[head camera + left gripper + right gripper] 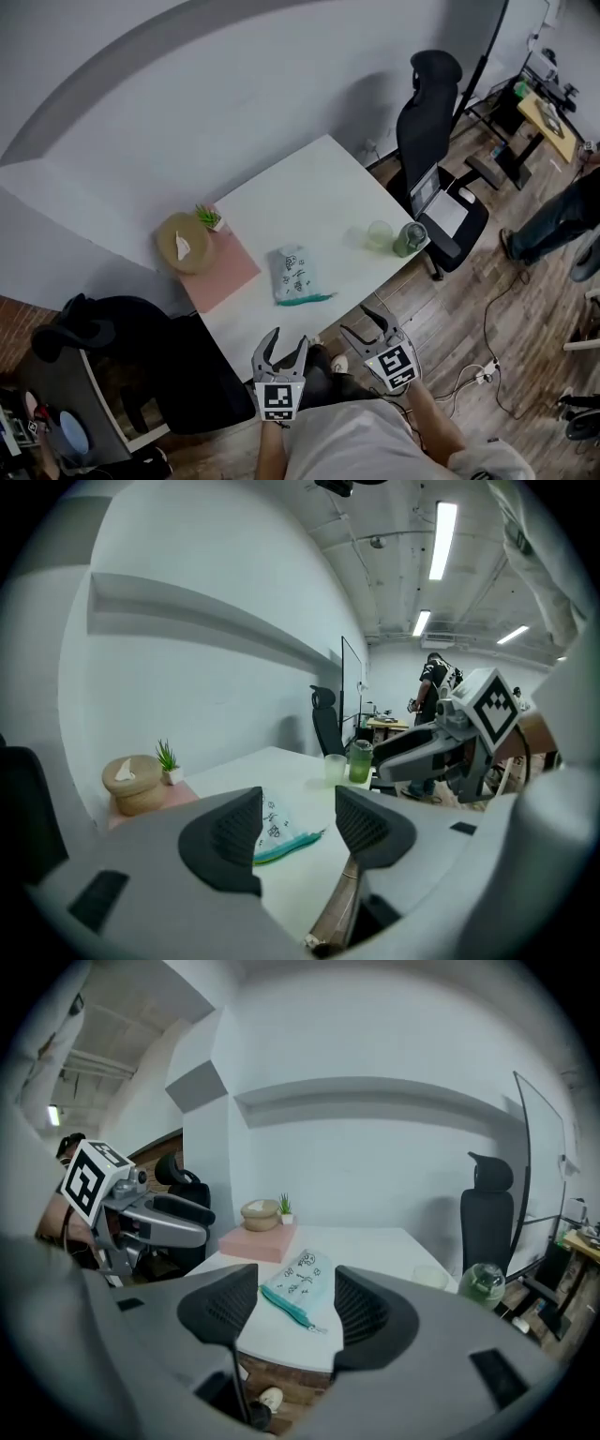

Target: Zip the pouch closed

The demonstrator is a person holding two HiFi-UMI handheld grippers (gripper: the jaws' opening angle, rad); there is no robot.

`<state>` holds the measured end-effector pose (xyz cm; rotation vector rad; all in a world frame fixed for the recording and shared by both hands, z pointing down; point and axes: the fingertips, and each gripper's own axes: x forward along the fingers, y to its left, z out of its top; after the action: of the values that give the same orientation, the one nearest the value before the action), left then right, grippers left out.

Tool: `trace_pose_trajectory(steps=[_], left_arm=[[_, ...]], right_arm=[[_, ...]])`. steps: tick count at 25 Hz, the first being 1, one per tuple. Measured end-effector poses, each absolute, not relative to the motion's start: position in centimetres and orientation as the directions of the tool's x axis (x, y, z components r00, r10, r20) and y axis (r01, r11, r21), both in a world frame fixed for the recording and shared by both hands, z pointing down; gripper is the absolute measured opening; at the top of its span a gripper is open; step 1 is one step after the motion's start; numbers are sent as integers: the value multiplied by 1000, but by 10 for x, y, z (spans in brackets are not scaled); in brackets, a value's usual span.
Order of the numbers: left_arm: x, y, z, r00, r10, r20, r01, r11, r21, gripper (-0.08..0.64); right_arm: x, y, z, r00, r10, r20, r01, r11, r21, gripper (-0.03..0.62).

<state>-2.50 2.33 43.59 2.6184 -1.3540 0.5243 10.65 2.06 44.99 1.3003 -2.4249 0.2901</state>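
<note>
Both sets of jaws stand spread and empty: left gripper [286,339] and right gripper [364,322] hang just off the near edge of the white table [319,187]. Past that edge lies the pale blue printed fabric pouch [294,270]. Its teal zipper [305,299] runs along the edge, nearer the left gripper.

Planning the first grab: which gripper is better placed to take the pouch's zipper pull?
Right, probably. The zipper pull lies at the right end of the pouch, nearest the right gripper, whose open jaws frame it. The left gripper, also open, lines up with the zipper's other end.
</note>
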Motion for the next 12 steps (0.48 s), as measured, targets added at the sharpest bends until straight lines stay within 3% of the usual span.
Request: trace_pose_trajectory(steps=[12], left_arm=[[5,-24,516,629,-606,486,-735,-668,118,196]], right_arm=[[107,-35,531,-493,-623,607,-783,622,2,227]])
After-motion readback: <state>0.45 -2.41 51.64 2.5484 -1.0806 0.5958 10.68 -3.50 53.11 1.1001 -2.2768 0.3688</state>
